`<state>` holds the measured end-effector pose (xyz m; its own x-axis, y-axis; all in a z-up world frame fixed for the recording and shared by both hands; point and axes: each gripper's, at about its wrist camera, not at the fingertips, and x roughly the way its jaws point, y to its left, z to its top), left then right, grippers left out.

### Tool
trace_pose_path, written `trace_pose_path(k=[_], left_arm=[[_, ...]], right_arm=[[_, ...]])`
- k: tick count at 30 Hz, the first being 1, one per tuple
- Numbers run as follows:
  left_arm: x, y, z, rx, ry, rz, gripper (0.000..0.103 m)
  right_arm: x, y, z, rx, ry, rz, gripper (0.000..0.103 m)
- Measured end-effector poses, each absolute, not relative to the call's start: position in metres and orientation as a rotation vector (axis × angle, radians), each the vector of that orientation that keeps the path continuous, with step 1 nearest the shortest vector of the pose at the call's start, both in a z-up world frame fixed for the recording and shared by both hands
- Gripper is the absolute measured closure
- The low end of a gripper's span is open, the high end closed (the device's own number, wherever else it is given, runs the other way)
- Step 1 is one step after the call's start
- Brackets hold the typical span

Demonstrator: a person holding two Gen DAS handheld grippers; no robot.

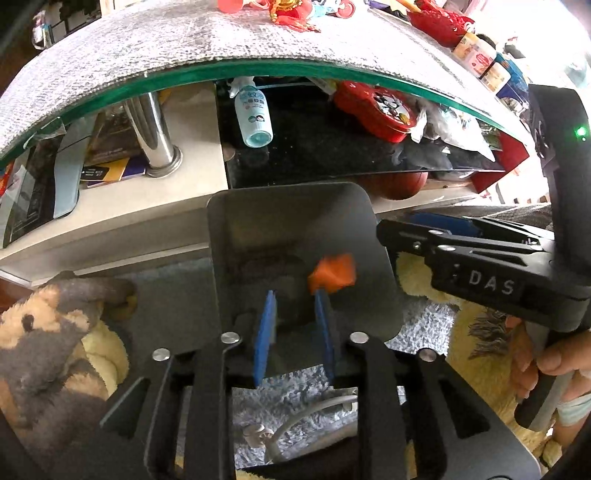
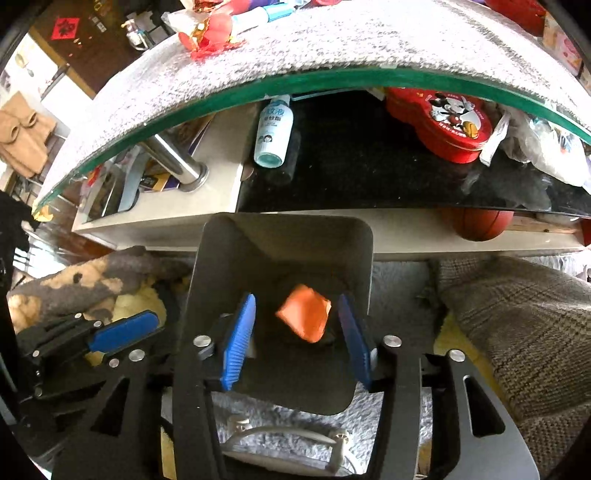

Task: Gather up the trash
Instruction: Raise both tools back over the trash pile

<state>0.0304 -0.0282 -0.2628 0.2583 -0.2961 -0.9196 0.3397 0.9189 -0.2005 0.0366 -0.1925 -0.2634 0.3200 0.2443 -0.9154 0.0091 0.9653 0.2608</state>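
A dark grey bin stands on the carpet in front of the table; it also shows in the right wrist view. An orange scrap of trash is inside the bin's mouth, blurred in both views. My left gripper is open over the bin, with the scrap just past its right fingertip. My right gripper is open wide above the bin, the scrap loose between its blue pads, touching neither. The right gripper also shows from the side in the left wrist view.
A glass-edged table with a grey cover curves above, with red decorations on top. The shelf below holds a spray bottle, a red Mickey tin and a basketball. A plush dog lies left, a plaid cushion right.
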Motion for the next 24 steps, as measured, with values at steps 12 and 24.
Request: trace_pose_path(k=[12,24], left_arm=[[0.040,-0.018,-0.227,0.047,1.142,-0.378,0.032],[0.065,-0.028,-0.181,0.109,1.030,-0.368,0.022]], right_arm=[[0.045,-0.216,-0.220,0.247,1.123,0.100,0.014],[0.076,-0.229,-0.170,0.207,1.002,0.031,0.008]])
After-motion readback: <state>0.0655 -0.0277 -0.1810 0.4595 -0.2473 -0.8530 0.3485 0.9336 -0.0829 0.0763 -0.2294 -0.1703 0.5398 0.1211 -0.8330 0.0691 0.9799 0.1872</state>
